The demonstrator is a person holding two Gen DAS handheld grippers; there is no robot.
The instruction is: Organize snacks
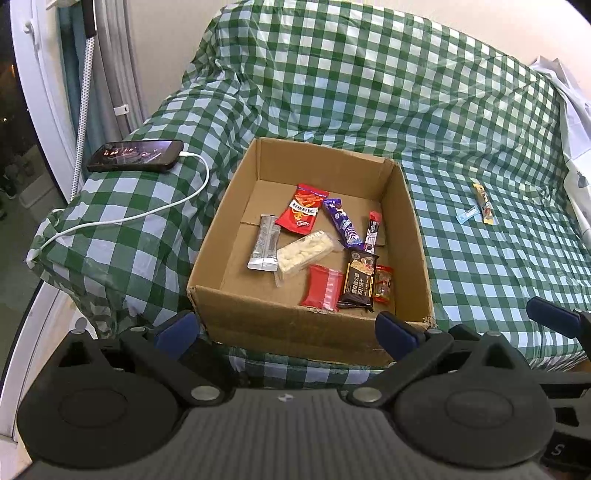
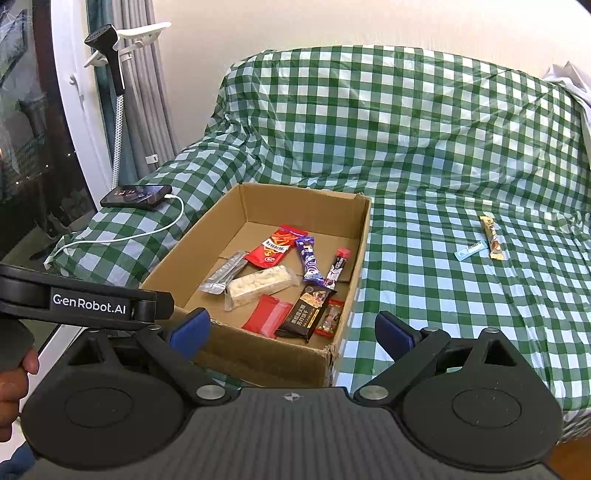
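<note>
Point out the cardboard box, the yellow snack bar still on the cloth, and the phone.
cardboard box (image 1: 306,325): left wrist view, its near outer wall.
yellow snack bar (image 2: 492,238): right wrist view, middle of the wrapper.
phone (image 1: 136,155): left wrist view, centre of its screen.

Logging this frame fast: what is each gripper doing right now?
Left gripper: open, holding nothing, at the near wall of the cardboard box.
Right gripper: open, holding nothing, over the box's near right corner.

Sofa (image 2: 406,122) draped in green-checked cover, cream wall (image 2: 295,22), grey curtains (image 2: 147,92), dark window (image 2: 22,129) at left
</note>
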